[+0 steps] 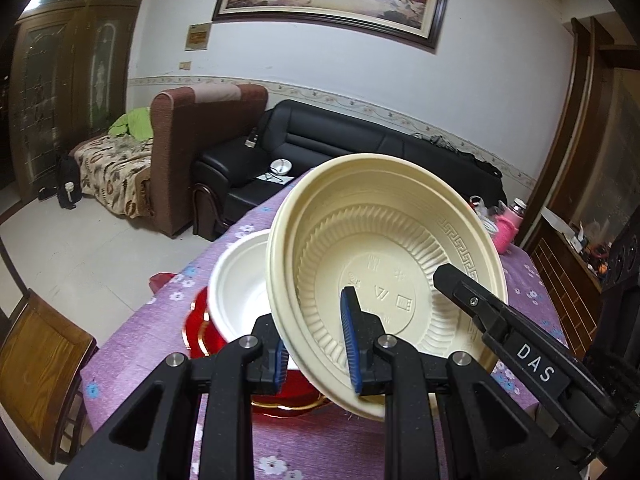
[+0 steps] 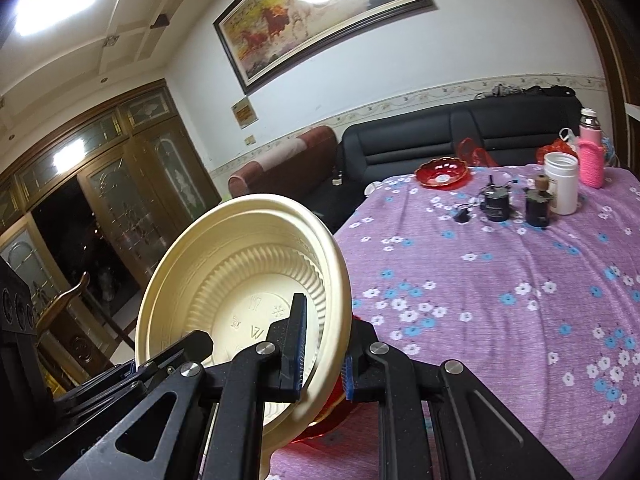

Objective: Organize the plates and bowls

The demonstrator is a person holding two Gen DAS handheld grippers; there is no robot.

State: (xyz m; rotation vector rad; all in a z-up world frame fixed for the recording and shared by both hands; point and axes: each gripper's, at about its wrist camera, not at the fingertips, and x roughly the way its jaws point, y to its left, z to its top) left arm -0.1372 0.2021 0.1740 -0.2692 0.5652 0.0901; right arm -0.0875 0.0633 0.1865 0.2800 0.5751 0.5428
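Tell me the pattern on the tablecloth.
The tablecloth is purple with small white and blue flowers, clearest in the right wrist view.

The left hand-held gripper point(image 1: 318, 350) pinches the rim of a tilted cream bowl point(image 1: 384, 264), beside a white bowl point(image 1: 240, 284) on red plates point(image 1: 200, 332).

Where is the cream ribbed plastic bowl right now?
The cream ribbed plastic bowl is tilted, held off the purple floral tablecloth by both the left gripper and right gripper, beside the white bowl on the red plate.
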